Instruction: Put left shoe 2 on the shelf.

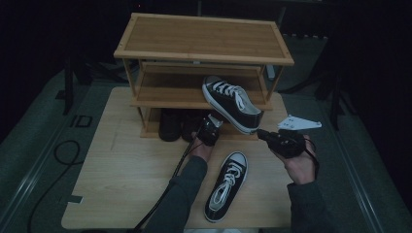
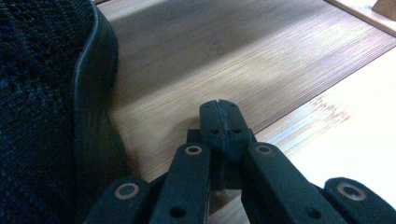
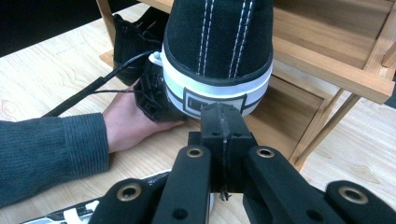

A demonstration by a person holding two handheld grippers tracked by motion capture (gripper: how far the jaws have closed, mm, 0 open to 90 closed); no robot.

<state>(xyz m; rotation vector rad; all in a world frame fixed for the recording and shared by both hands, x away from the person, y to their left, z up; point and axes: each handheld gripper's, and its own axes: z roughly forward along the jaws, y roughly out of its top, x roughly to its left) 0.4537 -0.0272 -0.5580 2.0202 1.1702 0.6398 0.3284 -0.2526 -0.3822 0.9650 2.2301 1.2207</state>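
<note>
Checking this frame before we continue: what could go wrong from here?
1. The sneaker sits tilted, its heel overhanging the middle shelf; it could slide off onto the other sneaker.
2. Both the left gripper and the right gripper are shut with nothing clamped, so a push at the heel could tip it.

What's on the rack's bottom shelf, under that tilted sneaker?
Dark black shoes sit at the left of the wooden shoe rack's bottom shelf. The tilted sneaker and the left gripper cover the shelf's right part, so anything there is hidden.
</note>
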